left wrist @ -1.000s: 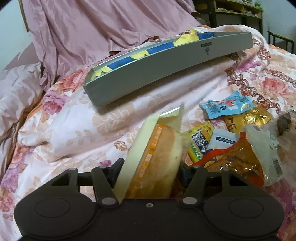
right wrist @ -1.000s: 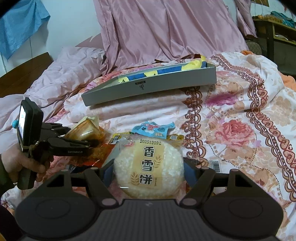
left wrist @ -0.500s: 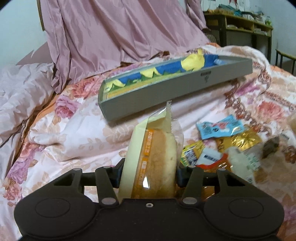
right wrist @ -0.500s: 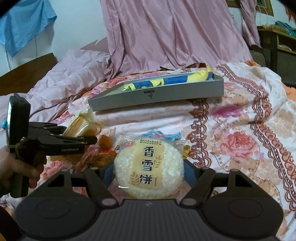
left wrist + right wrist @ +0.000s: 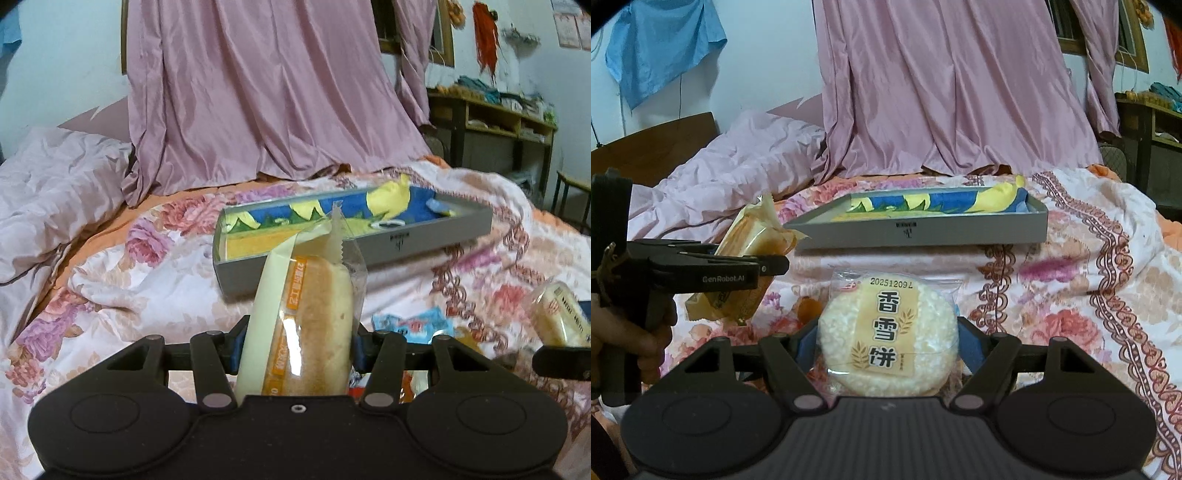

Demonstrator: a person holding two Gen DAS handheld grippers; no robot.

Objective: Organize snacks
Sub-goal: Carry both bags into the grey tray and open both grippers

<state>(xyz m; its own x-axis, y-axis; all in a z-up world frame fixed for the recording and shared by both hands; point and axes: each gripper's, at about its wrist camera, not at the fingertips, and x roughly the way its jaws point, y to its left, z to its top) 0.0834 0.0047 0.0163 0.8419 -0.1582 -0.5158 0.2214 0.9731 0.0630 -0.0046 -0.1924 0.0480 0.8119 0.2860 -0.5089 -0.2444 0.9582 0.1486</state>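
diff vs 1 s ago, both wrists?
Both grippers lifted off the snack pile toward the gray box, which now shows its lined inside. Nothing grasped or released: left gripper still clamps the bread packet, right gripper the rice cracker. Box unmoved.

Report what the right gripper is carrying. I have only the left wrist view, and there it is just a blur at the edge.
Observer: The right gripper is shut on a round rice cracker pack, with the label facing the camera.
Operator: Give me its position against the tray.
Observer: The grey tray lies beyond it on the quilt. The pack appears short of the tray's near wall, not over it.
Operator: Check my left grip from that side.
Observer: The left gripper clamps the bread pack about mid-length. The pack is tilted and sticks out above and below the fingers.
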